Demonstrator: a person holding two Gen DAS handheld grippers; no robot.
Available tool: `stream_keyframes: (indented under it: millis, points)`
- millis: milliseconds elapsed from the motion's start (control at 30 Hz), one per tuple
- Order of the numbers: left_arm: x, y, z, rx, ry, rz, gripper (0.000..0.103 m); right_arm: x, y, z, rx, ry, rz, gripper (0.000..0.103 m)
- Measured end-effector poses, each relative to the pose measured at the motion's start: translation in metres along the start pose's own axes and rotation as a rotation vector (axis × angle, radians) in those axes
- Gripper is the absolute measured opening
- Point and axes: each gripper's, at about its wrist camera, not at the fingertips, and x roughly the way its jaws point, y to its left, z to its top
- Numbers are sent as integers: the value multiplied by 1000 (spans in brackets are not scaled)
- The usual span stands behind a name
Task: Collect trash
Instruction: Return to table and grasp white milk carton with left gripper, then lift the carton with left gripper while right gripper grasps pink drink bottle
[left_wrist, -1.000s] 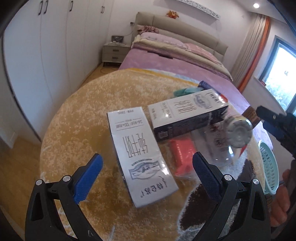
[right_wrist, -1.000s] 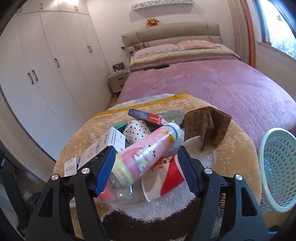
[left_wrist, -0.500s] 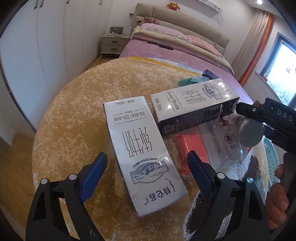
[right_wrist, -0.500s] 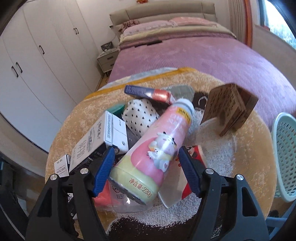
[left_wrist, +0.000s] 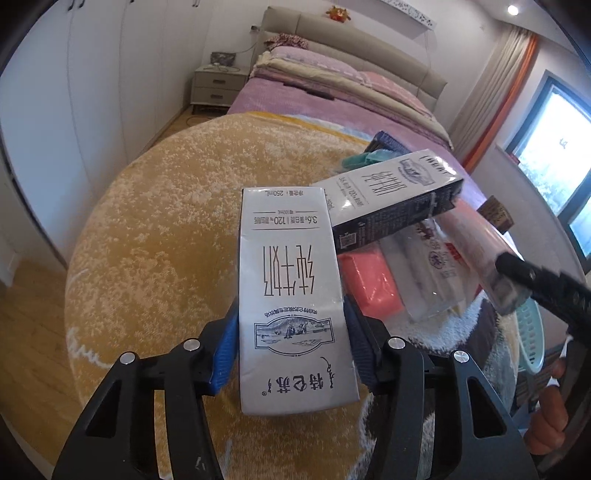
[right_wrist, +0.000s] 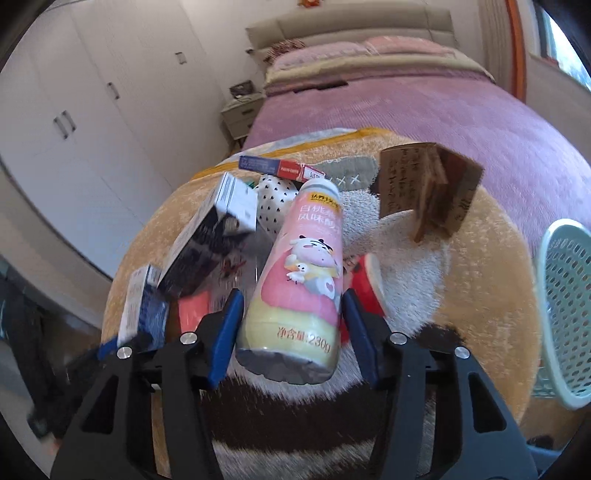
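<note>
My left gripper (left_wrist: 291, 343) is shut on a white milk carton (left_wrist: 290, 273) lying on the yellow round rug (left_wrist: 155, 236); its blue pads press both sides of the carton. My right gripper (right_wrist: 293, 332) is shut on a pink drink bottle (right_wrist: 303, 273), base toward the camera. That bottle also shows in the left wrist view (left_wrist: 476, 247). A second milk carton (left_wrist: 391, 195) lies tilted on the pile, also in the right wrist view (right_wrist: 210, 236). The held carton shows at the left of the right wrist view (right_wrist: 142, 306).
The pile holds a coral pack (left_wrist: 369, 284), clear plastic packaging (left_wrist: 424, 273), a red paper cup (right_wrist: 365, 284), a polka-dot box (right_wrist: 273, 203), a toothpaste box (right_wrist: 277, 168) and a brown cardboard box (right_wrist: 428, 188). A mint basket (right_wrist: 565, 295) stands right. The bed (right_wrist: 424, 110) is behind.
My left gripper moved forward and closed on the white carton. My right gripper closed tighter on the pink bottle and lifted it, which now stands steeper.
</note>
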Motion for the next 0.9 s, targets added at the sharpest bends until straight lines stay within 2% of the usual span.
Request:
stream_keyframes:
  millis: [133, 233, 333, 433, 633, 767, 800, 833, 900]
  points:
    - [-21, -3, -6, 1, -57, -15, 50, -24, -6, -28, -90, 0, 43, 50]
    - [-33, -9, -5, 6, -94, -30, 50, -32, -7, -53, -156, 19, 36, 49]
    - [-41, -17, -5, 26, -115, -37, 50, -30, -11, -71, -212, 34, 25, 48]
    - [-42, -27, -3, 47, -131, -52, 50, -17, -15, -79, -192, 71, 30, 48]
    - [-36, -43, 0, 80, -133, -73, 50, -3, -22, -60, -90, 70, 62, 56]
    - [-34, -50, -1, 95, -129, -82, 50, 14, -18, -50, -68, 100, 68, 56]
    - [-34, -52, 0, 100, -131, -86, 50, 18, -16, -48, -67, 112, 73, 56]
    - [-35, -55, 0, 106, -135, -88, 50, 20, -14, -48, -73, 115, 73, 49]
    - [-37, -61, 0, 119, -142, -94, 50, 19, -9, -48, -90, 111, 80, 48]
